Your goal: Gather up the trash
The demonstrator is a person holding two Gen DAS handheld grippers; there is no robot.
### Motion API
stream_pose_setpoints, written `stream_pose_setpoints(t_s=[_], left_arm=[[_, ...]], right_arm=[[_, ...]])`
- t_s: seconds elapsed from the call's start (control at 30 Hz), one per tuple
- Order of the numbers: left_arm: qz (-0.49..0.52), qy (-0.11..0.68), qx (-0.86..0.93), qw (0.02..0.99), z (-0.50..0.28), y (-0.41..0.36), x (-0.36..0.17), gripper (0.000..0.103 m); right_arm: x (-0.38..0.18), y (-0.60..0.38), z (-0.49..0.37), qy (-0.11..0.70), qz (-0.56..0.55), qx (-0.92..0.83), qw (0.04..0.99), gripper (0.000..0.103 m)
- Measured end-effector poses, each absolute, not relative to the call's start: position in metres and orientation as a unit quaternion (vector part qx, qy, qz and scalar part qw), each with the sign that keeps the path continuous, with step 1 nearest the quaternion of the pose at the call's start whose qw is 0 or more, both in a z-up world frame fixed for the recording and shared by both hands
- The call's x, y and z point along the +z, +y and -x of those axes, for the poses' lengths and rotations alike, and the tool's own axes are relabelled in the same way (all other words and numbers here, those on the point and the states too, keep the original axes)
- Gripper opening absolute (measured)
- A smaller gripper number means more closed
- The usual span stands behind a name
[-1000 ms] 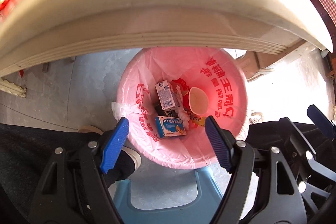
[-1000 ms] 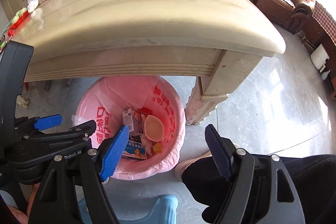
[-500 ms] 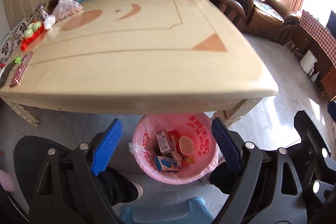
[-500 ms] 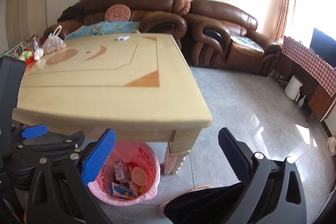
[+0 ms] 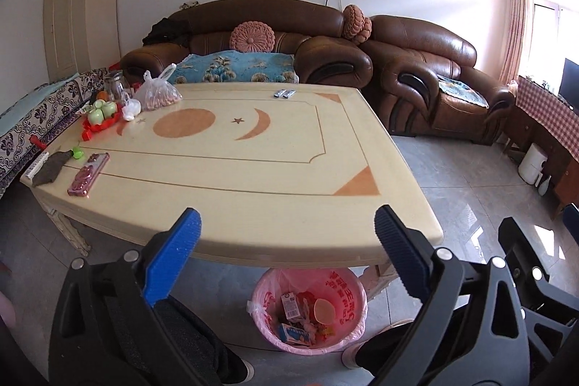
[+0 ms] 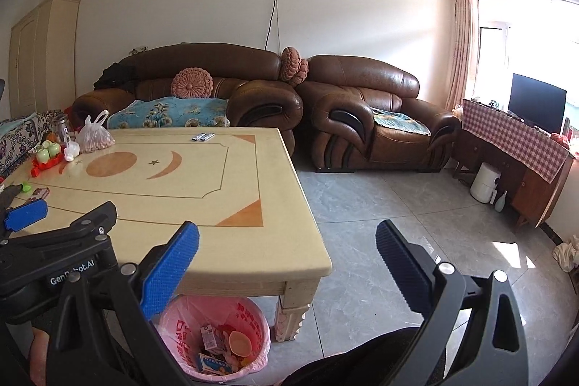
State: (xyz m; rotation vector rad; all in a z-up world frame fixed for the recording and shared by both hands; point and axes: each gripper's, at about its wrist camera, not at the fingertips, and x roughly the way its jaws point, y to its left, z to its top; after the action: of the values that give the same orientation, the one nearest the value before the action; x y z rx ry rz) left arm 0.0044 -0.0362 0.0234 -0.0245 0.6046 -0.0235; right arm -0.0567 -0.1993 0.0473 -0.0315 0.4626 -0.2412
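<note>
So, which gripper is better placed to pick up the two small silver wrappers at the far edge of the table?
Probably the right gripper: the wrappers lie toward the table's right side. Both are empty, the left gripper too.

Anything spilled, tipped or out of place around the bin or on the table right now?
Nothing stands out. The pink-lined bin stands upright under the table edge with cartons and wrappers inside, none visible on the floor around it. Two small silver packets lie at the table's far edge; whether they are trash is unclear.
</note>
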Motion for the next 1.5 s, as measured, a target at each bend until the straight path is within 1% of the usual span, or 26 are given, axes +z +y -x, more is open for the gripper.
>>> stream_pose_setpoints(t_s=[0.07, 0.47, 1.5], left_arm=[[0.009, 0.292, -0.01, 0.956, -0.001, -0.035, 0.029, 0.096], [-0.006, 0.266, -0.002, 0.964, 0.023, -0.036, 0.048, 0.097], [-0.003, 0.265, 0.001, 0.964, 0.022, -0.029, 0.054, 0.097]], right_arm=[[0.053, -0.196, 0.063, 0.221, 0.02, -0.125, 0.967, 0.096], [0.069, -0.192, 0.081, 0.198, 0.002, -0.119, 0.973, 0.096], [0.073, -0.185, 0.079, 0.192, 0.01, -0.111, 0.975, 0.096]])
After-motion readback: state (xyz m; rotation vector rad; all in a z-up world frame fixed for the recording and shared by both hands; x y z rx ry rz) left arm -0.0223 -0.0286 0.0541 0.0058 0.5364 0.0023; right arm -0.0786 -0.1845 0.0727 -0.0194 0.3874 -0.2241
